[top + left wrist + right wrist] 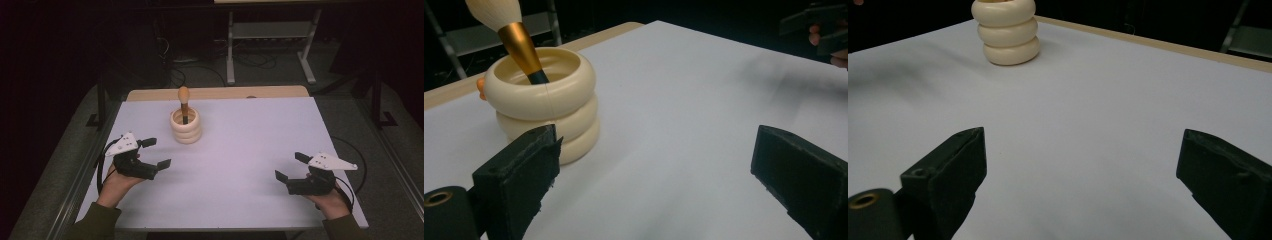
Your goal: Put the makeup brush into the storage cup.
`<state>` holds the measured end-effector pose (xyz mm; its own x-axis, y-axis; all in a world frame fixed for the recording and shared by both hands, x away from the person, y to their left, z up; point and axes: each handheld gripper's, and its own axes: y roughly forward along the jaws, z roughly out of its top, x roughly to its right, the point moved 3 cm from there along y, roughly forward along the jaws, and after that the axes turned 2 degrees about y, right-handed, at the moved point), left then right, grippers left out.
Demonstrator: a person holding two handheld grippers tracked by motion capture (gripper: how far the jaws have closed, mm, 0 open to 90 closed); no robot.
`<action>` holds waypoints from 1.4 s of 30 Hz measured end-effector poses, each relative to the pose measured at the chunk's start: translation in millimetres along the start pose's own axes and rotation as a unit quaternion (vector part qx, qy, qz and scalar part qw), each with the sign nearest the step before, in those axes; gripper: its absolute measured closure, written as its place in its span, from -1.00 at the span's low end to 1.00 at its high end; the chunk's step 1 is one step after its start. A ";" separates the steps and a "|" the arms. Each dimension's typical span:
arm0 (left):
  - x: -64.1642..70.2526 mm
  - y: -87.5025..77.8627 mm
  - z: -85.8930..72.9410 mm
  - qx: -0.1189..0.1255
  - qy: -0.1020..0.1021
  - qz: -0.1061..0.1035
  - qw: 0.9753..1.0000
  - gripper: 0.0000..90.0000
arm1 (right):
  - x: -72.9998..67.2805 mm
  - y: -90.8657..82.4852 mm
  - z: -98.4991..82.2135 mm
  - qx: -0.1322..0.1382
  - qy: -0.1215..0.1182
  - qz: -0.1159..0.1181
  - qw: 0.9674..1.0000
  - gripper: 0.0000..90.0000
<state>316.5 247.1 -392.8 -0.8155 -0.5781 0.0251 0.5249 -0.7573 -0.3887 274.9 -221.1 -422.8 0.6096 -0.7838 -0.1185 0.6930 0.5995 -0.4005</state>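
Brush upright in the ringed holder toward the table's far side, left of centre

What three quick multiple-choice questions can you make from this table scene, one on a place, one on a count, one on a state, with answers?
1. Where does the brush stand?
A. Flat on the table
B. Inside the holder
C. In the right tongs

2. How many stacked rings form the cream holder?
A. Three
B. Five
C. One

3. How are the left tongs?
A. Shut on the brush
B. Shut, empty
C. Open, empty

Answers: B, its handle drops into the holder's opening; A, three bulges show in both gripper views; C, the jaws stand wide apart over the bare white table.
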 end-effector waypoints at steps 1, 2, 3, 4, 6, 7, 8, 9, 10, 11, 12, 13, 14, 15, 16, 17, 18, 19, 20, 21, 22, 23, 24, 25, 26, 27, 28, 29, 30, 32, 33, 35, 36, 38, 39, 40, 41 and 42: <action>1.2 -1.1 -2.2 -0.002 0.000 -0.001 1.000 -0.88 | 0.1 -0.1 -0.1 0.000 0.000 0.000 1.000 -0.89; 2.4 -2.2 -4.4 -0.002 -0.002 -0.001 1.000 -0.89 | 0.2 -0.2 0.0 0.000 0.001 0.000 1.000 -0.89; 3.5 -3.9 -6.3 -0.003 -0.003 -0.002 1.000 -0.89 | 0.3 -0.4 0.1 0.001 0.001 0.000 1.000 -0.89; 4.8 -5.5 -8.1 -0.001 -0.004 -0.002 1.000 -0.89 | 0.3 -0.5 0.2 0.001 0.000 0.000 1.000 -0.89; 7.2 -8.9 -11.9 0.000 -0.005 -0.001 1.000 -0.89 | 0.2 -0.6 0.2 0.001 0.001 0.000 1.000 -0.89; 8.1 -10.3 -14.1 -0.002 -0.005 0.001 1.000 -0.90 | 0.2 -0.5 0.1 0.001 0.000 0.000 1.000 -0.89; 9.1 -11.5 -16.1 -0.002 -0.005 0.001 1.000 -0.91 | 0.1 -0.4 0.0 0.001 -0.001 0.000 1.000 -0.89; 9.3 -13.2 -18.1 -0.005 -0.002 0.002 1.000 -0.91 | 0.0 -0.3 -0.1 0.000 0.000 0.000 1.000 -0.89; 10.2 -14.4 -20.0 -0.004 -0.006 0.003 1.000 -0.91 | 0.0 -0.1 -0.1 0.000 -0.001 0.000 1.000 -0.89; 10.7 -15.7 -21.8 -0.004 -0.009 0.003 1.000 -0.92 | -0.1 0.0 -0.2 0.000 -0.002 -0.001 1.000 -0.89; 11.3 -17.2 -23.6 -0.006 -0.009 0.003 1.000 -0.92 | -0.3 0.1 -0.2 0.000 -0.002 0.000 1.000 -0.89; 12.2 -18.4 -25.6 -0.006 -0.010 0.004 1.000 -0.92 | -0.5 0.1 -0.4 -0.001 -0.001 0.000 1.000 -0.89; 13.0 -19.7 -27.7 -0.007 -0.011 0.004 1.000 -0.92 | -0.6 0.2 -0.4 -0.001 -0.002 0.001 1.000 -0.89; 14.0 -20.5 -30.2 -0.007 -0.013 0.004 1.000 -0.92 | -0.6 0.4 -0.5 -0.002 -0.002 0.000 1.000 -0.89; 15.2 -21.4 -32.9 -0.010 -0.015 0.005 1.000 -0.92 | -0.6 0.5 -0.6 -0.002 -0.002 0.001 1.000 -0.89; 16.0 -22.0 -35.3 -0.012 -0.013 0.005 1.000 -0.93 | -0.5 0.6 -0.7 -0.002 -0.003 0.000 1.000 -0.89; 17.0 -22.8 -37.9 -0.017 -0.012 0.007 1.000 -0.92 | -0.6 0.7 -0.9 -0.002 -0.002 0.000 1.000 -0.89; 17.5 -23.5 -40.3 -0.021 -0.010 0.009 1.000 -0.92 | -0.5 0.9 -1.0 -0.002 -0.003 0.000 1.000 -0.89; 17.9 -24.1 -42.6 -0.023 -0.010 0.008 1.000 -0.92 | -0.5 1.1 -1.1 -0.002 -0.004 0.000 1.000 -0.89; 17.8 -25.1 -44.8 -0.026 -0.010 0.010 1.000 -0.92 | -0.8 1.1 -1.4 -0.004 -0.003 0.001 1.000 -0.89; 18.2 -25.8 -46.6 -0.027 -0.011 0.010 1.000 -0.92 | -1.1 1.1 -1.6 -0.004 -0.002 0.001 1.000 -0.89; 18.1 -26.8 -48.2 -0.029 -0.010 0.012 0.999 -0.93 | -1.2 1.3 -1.7 -0.005 -0.003 0.001 1.000 -0.89; 18.5 -27.6 -49.4 -0.027 -0.014 0.010 0.999 -0.93 | -1.4 1.5 -1.8 -0.005 -0.004 0.002 1.000 -0.89; 19.4 -28.6 -50.3 -0.025 -0.019 0.011 0.999 -0.93 | -1.6 1.7 -2.0 -0.006 -0.003 0.001 1.000 -0.89; 19.9 -29.9 -51.4 -0.027 -0.019 0.010 0.999 -0.93 | -1.7 1.9 -2.1 -0.006 -0.003 0.002 1.000 -0.89; 19.9 -29.9 -51.4 -0.027 -0.019 0.010 0.999 -0.93 | -1.8 2.1 -2.2 -0.006 -0.004 0.002 1.000 -0.89; 20.3 -31.4 -54.1 -0.029 -0.015 0.012 0.999 -0.93 | -1.6 2.4 -2.3 -0.005 -0.005 0.002 1.000 -0.89; 21.1 -31.5 -55.7 -0.030 -0.020 0.012 0.999 -0.93 | -1.5 2.5 -2.6 -0.006 -0.005 0.003 1.000 -0.89; 20.5 -31.7 -57.6 -0.034 -0.018 0.012 0.999 -0.93 | -1.3 2.6 -3.0 -0.008 -0.005 0.002 1.000 -0.89; 19.6 -30.9 -60.5 -0.035 -0.024 0.009 0.999 -0.93 | -1.0 3.1 -3.4 -0.007 -0.004 0.003 1.000 -0.89; 19.0 -30.7 -61.5 -0.039 -0.024 0.009 0.999 -0.93 | -0.9 3.3 -3.5 -0.007 -0.004 0.003 1.000 -0.89; 18.4 -29.6 -62.7 -0.039 -0.027 0.010 0.999 -0.93 | -1.0 3.6 -3.8 -0.008 -0.004 0.003 1.000 -0.89; 18.3 -29.5 -63.0 -0.042 -0.025 0.009 0.999 -0.93 | -1.1 3.7 -4.0 -0.009 -0.004 0.003 1.000 -0.89; 18.4 -28.7 -63.6 -0.044 -0.024 0.008 0.999 -0.93 | -1.1 4.1 -4.5 -0.010 -0.005 0.003 1.000 -0.89; 18.5 -28.1 -63.8 -0.044 -0.024 0.007 0.999 -0.93 | -1.1 4.3 -4.7 -0.011 -0.005 0.003 1.000 -0.89; 18.9 -27.5 -63.9 -0.043 -0.026 0.008 0.999 -0.93 | -1.1 4.3 -4.8 -0.011 -0.004 0.003 1.000 -0.89; 18.8 -27.3 -64.1 -0.044 -0.024 0.007 0.999 -0.93 | -1.0 4.3 -4.8 -0.011 -0.003 0.003 1.000 -0.89; 19.0 -27.3 -64.2 -0.047 -0.024 0.007 0.999 -0.93 | -0.9 4.2 -4.8 -0.011 -0.004 0.003 1.000 -0.89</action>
<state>271.0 276.3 -440.9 -0.7946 -0.6039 0.0624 0.5088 -0.7185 -0.4742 275.4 -218.7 -428.8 0.6166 -0.7789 -0.1142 0.6809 0.6005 -0.4192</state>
